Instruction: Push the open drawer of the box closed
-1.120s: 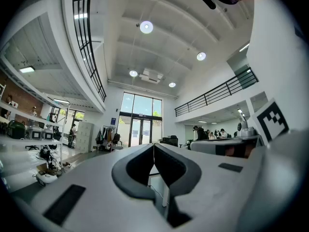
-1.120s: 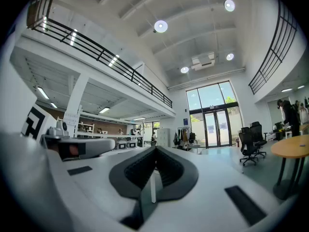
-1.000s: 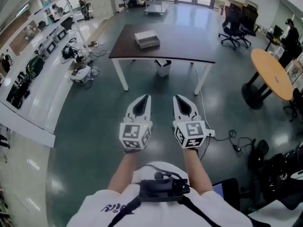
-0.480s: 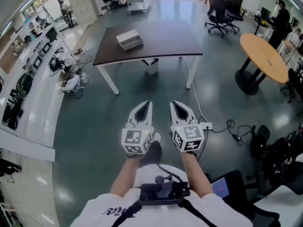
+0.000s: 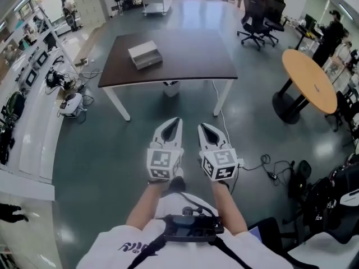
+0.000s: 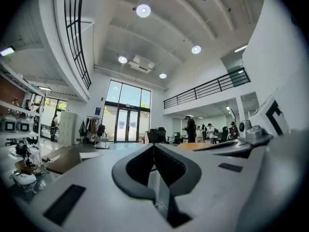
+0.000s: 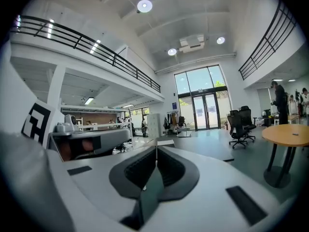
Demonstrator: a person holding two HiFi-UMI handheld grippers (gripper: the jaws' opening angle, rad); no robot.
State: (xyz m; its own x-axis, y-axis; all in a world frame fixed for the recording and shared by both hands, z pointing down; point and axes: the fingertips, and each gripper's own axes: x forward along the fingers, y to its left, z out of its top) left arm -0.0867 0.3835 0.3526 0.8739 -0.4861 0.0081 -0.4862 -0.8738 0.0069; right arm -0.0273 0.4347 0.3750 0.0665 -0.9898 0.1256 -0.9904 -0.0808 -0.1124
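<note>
A grey-white box [image 5: 145, 55] lies on the far left part of a dark table [image 5: 190, 55] with white legs, well ahead of me. Whether its drawer stands open cannot be told from this distance. My left gripper [image 5: 178, 120] and right gripper [image 5: 200, 126] are held side by side over the floor, short of the table's near edge. Both are shut, tips together, with nothing between them. The left gripper [image 6: 154, 145] points toward the box [image 6: 88, 155] in its own view. In the right gripper view, the right gripper [image 7: 156, 147] shows the box [image 7: 165, 142] just above its tips.
A bin [image 5: 170, 88] stands under the table. A round wooden table [image 5: 311, 88] and office chairs [image 5: 255, 18] are at the right. Cables [image 5: 275, 172] trail on the floor at my right. A long white bench [image 5: 33, 133] with equipment runs along the left.
I have walked forward: the table and box have come nearer and shifted left in the head view. Both grippers stay shut and side by side.
</note>
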